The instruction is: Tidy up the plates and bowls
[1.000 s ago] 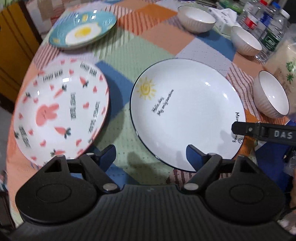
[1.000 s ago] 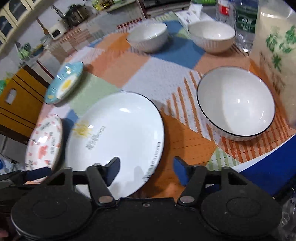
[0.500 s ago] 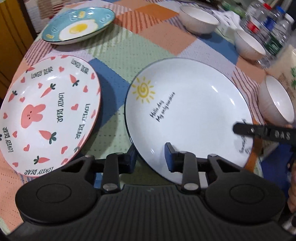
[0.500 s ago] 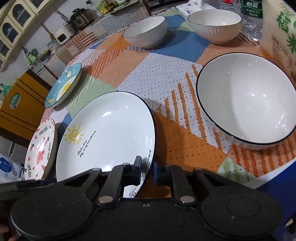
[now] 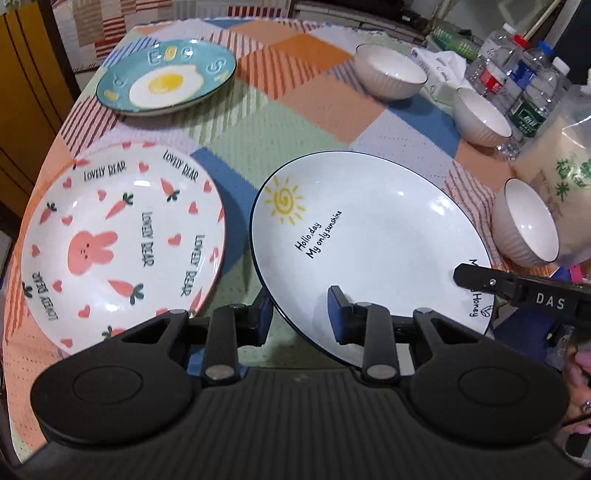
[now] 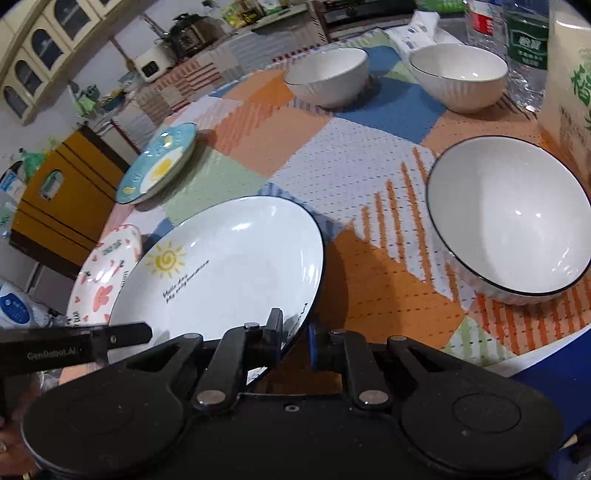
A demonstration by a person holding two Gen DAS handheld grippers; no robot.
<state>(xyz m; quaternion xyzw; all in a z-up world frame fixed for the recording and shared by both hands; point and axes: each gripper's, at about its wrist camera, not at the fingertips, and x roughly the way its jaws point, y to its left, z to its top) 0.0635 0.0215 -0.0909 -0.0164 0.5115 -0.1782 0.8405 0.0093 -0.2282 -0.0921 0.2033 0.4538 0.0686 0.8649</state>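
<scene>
The patchwork table (image 5: 317,122) is covered with dishes. The big sun plate (image 5: 369,236) is held up at a tilt above the cloth by both tools. Its near-left rim is pinched by the left gripper (image 5: 301,314). Its near-right rim is pinched by the right gripper (image 6: 295,338). The bunny plate (image 5: 118,240) lies just to the left, so a short carry that way is likely needed.

home dining area | patchwork tablecloth (image 6: 332,147) | cream arched cabinets (image 6: 48,48) | countertop rice cooker (image 6: 188,31)
</scene>
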